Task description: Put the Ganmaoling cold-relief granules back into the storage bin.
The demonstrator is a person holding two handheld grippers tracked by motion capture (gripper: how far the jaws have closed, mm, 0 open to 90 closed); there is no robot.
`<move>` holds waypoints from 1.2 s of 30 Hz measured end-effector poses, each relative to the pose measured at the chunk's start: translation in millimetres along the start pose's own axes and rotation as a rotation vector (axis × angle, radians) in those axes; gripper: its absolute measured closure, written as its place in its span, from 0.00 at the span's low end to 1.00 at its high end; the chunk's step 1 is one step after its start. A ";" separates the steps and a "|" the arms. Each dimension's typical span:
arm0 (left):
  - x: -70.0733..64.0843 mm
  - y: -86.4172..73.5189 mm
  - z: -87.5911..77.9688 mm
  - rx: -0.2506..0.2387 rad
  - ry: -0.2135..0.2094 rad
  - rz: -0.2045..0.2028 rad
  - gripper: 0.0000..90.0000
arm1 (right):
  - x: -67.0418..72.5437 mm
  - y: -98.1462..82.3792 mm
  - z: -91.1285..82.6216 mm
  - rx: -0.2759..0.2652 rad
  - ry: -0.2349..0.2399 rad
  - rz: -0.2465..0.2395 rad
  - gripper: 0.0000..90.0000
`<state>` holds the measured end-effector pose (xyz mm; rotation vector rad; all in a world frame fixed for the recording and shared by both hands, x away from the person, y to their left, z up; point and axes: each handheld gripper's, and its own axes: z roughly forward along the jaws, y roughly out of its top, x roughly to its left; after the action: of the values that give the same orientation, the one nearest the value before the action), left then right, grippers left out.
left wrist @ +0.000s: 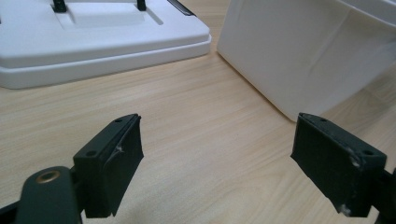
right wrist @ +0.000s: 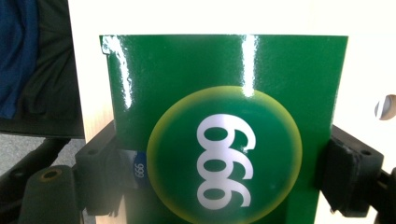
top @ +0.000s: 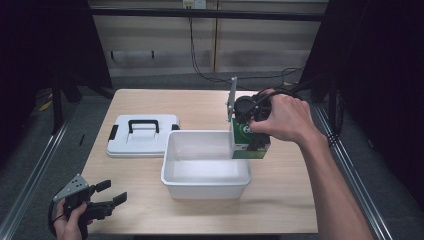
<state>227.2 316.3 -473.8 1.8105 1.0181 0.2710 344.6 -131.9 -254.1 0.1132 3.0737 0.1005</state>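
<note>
A green box (top: pixel 248 143) with a yellow-ringed circle and the white figures 999 on it hangs over the right end of the white bin (top: pixel 172 172), held by my right gripper (top: pixel 250 131). In the right gripper view the box (right wrist: pixel 224 116) sits squarely between both black jaws, which press on its two sides. My left gripper (top: pixel 107 196) rests low at the table's front left corner, open with nothing in it. In the left gripper view its fingers (left wrist: pixel 112 163) are spread wide above bare wood, the bin's wall (left wrist: pixel 299 51) just ahead on the right.
A white lid (top: pixel 142 135) with a black handle and black latches lies flat left of the bin; its near edge (left wrist: pixel 102 51) shows ahead of the left gripper. Dark frame posts and rails flank the table. Cables trail on the floor beyond the far edge.
</note>
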 end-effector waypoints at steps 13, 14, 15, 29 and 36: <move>0.7 0.2 0.1 -0.001 -0.002 0.001 0.18 | -7.4 22.5 17.2 -0.008 0.014 -0.018 0.18; 0.7 0.2 0.1 -0.001 -0.002 0.001 0.18 | -7.4 22.5 17.2 -0.008 0.014 -0.018 0.18; 0.3 0.3 0.2 0.000 -0.002 0.003 0.18 | -7.6 23.6 18.0 -0.008 0.014 -0.019 0.18; 0.4 0.3 0.0 0.001 -0.005 0.001 0.18 | -8.7 41.0 44.1 0.009 0.043 -0.032 0.17; 0.1 0.2 0.0 0.000 -0.004 -0.001 0.18 | -8.7 39.2 63.1 0.014 0.074 -0.031 0.17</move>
<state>227.4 316.3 -473.6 1.8101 1.0165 0.2667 360.2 -89.6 -313.7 0.0631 3.1494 0.0836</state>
